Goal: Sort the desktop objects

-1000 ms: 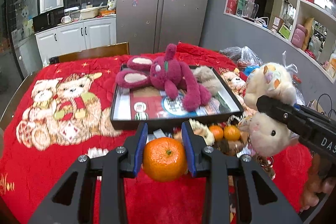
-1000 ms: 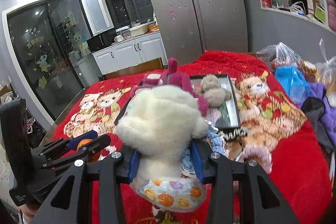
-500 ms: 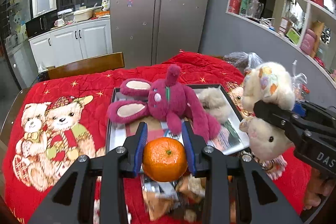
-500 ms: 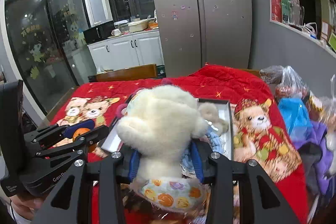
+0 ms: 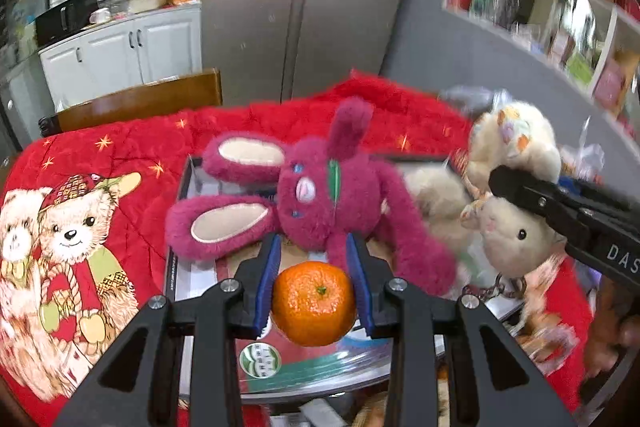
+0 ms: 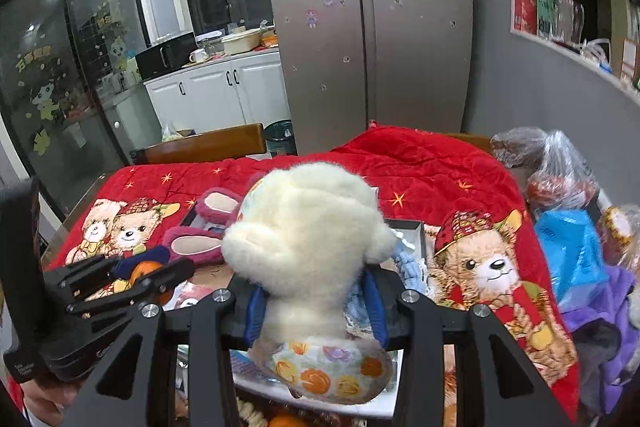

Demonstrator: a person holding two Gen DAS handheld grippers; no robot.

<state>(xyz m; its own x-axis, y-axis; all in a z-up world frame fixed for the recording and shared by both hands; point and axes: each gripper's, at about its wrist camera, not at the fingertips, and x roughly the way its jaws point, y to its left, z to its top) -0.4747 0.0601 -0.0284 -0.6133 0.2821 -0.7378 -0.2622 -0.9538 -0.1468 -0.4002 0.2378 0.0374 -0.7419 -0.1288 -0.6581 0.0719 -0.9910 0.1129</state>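
Note:
My left gripper (image 5: 314, 277) is shut on an orange mandarin (image 5: 314, 303) and holds it above the near end of a black-rimmed tray (image 5: 171, 279). A magenta plush rabbit (image 5: 320, 195) lies in the tray, with a beige plush (image 5: 434, 187) behind it. My right gripper (image 6: 314, 301) is shut on a cream plush toy (image 6: 308, 227) in flowered pants, held over the tray's right side. That toy (image 5: 512, 203) and its gripper show at the right of the left wrist view. The left gripper with the mandarin (image 6: 142, 273) shows at the left of the right wrist view.
A red bear-print blanket (image 5: 80, 187) covers the table. Plastic bags (image 6: 560, 187), a blue bag (image 6: 572, 247) and purple cloth (image 6: 616, 315) crowd the right edge. A wooden chair back (image 5: 136, 103) stands at the far side. Snack packets and mandarins (image 6: 286, 419) lie near the front.
Both grippers have moved forward over the tray, still holding the mandarin and the cream plush. The tray and magenta rabbit now appear closer.

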